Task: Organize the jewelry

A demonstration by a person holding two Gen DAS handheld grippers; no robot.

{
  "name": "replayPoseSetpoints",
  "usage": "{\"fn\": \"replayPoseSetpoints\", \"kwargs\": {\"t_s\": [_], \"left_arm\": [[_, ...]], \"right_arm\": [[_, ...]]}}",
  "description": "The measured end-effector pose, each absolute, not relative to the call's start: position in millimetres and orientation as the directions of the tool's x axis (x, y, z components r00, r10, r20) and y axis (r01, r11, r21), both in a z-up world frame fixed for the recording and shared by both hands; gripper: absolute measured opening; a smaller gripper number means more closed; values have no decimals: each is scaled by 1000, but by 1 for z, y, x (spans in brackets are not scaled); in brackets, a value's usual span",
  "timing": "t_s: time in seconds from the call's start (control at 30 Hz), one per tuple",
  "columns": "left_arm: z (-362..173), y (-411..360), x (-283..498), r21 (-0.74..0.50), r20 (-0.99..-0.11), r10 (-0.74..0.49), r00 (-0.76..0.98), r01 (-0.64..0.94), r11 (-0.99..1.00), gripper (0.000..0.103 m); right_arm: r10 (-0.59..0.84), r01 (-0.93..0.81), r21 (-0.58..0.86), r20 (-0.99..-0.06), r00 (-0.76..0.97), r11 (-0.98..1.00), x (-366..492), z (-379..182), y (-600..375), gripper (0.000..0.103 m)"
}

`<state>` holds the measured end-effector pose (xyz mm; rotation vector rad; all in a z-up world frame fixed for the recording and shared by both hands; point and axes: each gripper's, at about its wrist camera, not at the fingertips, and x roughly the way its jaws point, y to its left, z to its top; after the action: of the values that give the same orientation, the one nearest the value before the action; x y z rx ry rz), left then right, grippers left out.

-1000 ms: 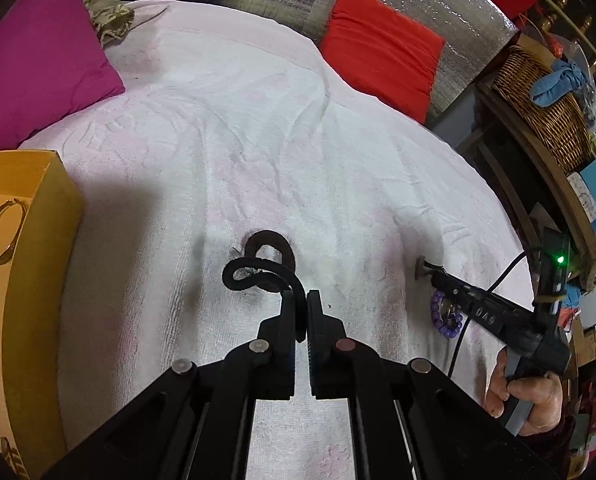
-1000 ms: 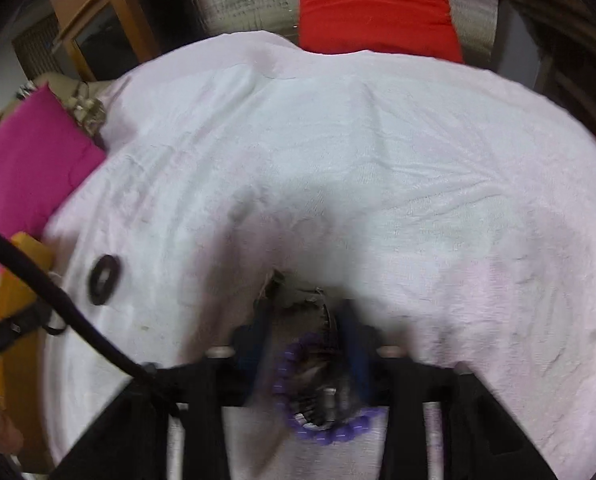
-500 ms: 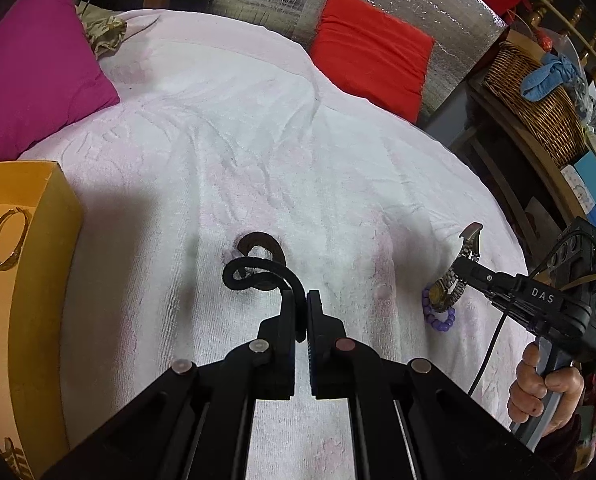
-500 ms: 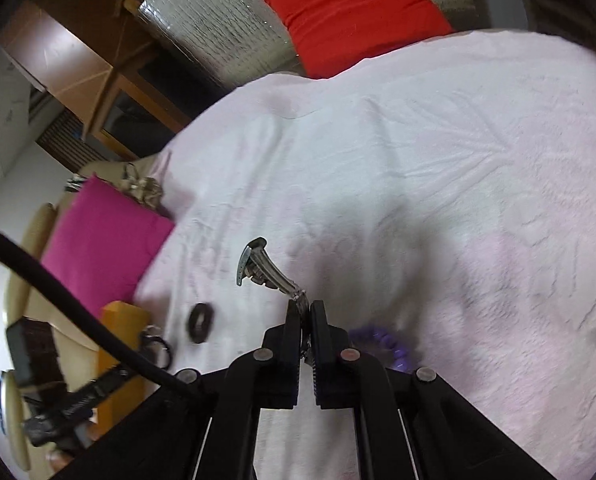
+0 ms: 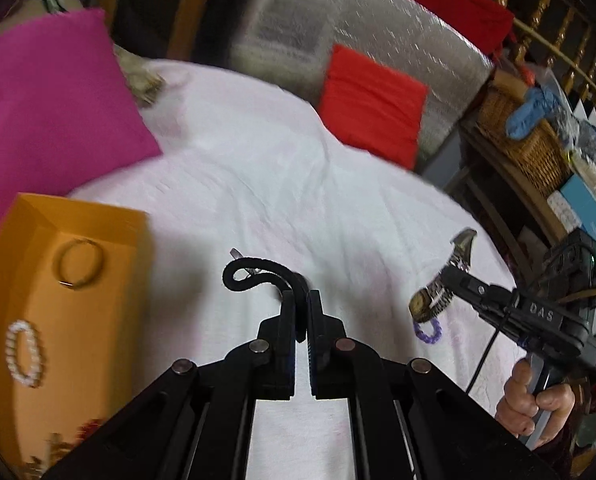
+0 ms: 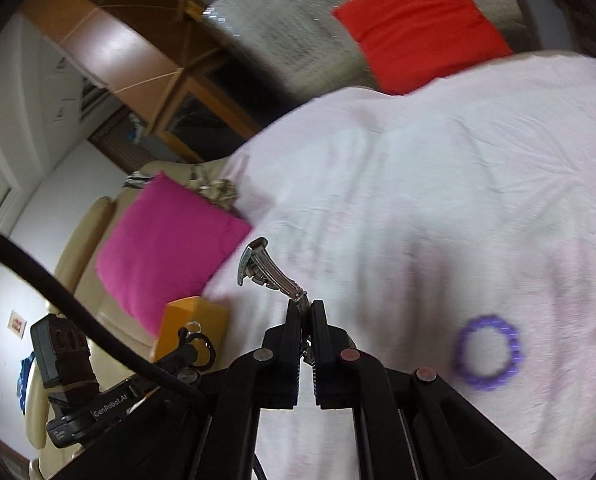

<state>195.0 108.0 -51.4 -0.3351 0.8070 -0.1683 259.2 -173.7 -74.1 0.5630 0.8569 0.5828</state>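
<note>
The left tongs (image 5: 301, 300) are clamped on a soft black cord bracelet (image 5: 254, 274), right of the orange box (image 5: 58, 304). The right tongs (image 6: 305, 312) pinch a metal watch (image 6: 266, 272) by its band; it looks heavy and slippery.

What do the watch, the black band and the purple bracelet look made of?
Watch: polished metal, going by its shiny silver links and folding clasp. Black band: matte and limp, curling from the jaws, probably cord or leather. Purple bracelet: a ring of small round beads, maybe plastic; too blurred to tell.
</note>
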Motion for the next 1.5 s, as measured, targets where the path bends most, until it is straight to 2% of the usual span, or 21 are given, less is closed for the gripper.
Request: {"fn": "replayPoseSetpoints", "kwargs": {"t_s": [0.23, 0.53, 0.8, 0.97, 1.03, 1.1, 1.13, 1.2, 1.23, 1.3, 1.33, 1.5], "left_arm": [[-44, 182, 169, -369, -654, -191, 732, -89, 925, 4], [-66, 256, 155, -374, -685, -96, 722, -235, 897, 4], [-94, 291, 157, -377, -725, -74, 685, -305, 875, 4], [-111, 294, 172, -352, -761, -60, 646, -333, 875, 4], [-114, 294, 174, -335, -769, -45, 638, -342, 878, 4], [-116, 294, 176, -312, -777, -25, 629, -352, 882, 11], [-116, 293, 175, -308, -779, -21, 627, -352, 884, 16], [-115, 292, 174, -312, -772, -21, 635, -350, 883, 38], [-114, 290, 175, -311, -767, -17, 641, -348, 884, 41], [-110, 289, 173, -305, -761, -8, 648, -347, 887, 43], [-108, 288, 172, -307, -759, -6, 651, -349, 886, 43], [-103, 284, 174, -322, -748, 3, 664, -367, 872, 43]], "right_arm": [[748, -353, 680, -458, 480, 643, 241, -53, -109, 5], [853, -488, 699, -415, 317, 522, 213, -48, 6, 5], [882, -490, 741, -444, 155, 459, 197, -84, 85, 5], [857, -487, 717, -494, 148, 498, 196, -103, 107, 6], [845, -465, 716, -510, 159, 520, 203, -109, 108, 10], [838, -444, 718, -516, 176, 535, 210, -113, 105, 10], [837, -427, 725, -514, 186, 540, 213, -115, 102, 17], [845, -406, 743, -490, 212, 533, 217, -114, 92, 27], [850, -406, 747, -477, 224, 527, 219, -112, 88, 30], [857, -413, 751, -455, 243, 516, 220, -108, 82, 41], [856, -413, 750, -448, 257, 516, 221, -106, 79, 43], [847, -376, 760, -449, 285, 530, 224, -105, 60, 43]]}}
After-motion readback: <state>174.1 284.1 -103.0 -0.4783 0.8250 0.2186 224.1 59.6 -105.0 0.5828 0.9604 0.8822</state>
